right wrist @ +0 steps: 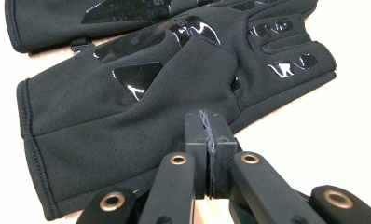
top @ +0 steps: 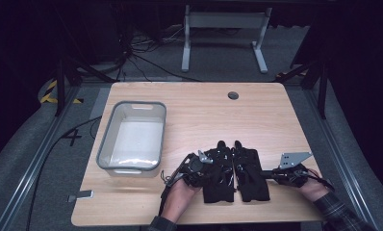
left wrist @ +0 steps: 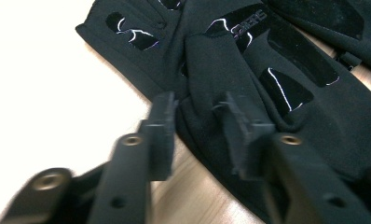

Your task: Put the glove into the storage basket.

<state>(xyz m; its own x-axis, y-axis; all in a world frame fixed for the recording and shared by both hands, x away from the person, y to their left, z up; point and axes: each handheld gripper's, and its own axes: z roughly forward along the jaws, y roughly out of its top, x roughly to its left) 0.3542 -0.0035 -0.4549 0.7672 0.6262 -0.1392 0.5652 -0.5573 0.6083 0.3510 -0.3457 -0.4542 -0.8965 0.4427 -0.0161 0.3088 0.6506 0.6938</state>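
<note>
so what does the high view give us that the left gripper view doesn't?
High view alone: the clear bin at the table's left, the right gripper at the right glove, the person's hands, the floor and a desk frame beyond. Left gripper view alone: the left gripper with its jaws apart, a fold of the left glove between them, and the glossy grip patches. Shared: both black gloves on the wooden table.

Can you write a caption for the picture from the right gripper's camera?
Right gripper, jaws shut, touches the edge of a black glove lying flat on the wooden table, a second glove beside it.
</note>
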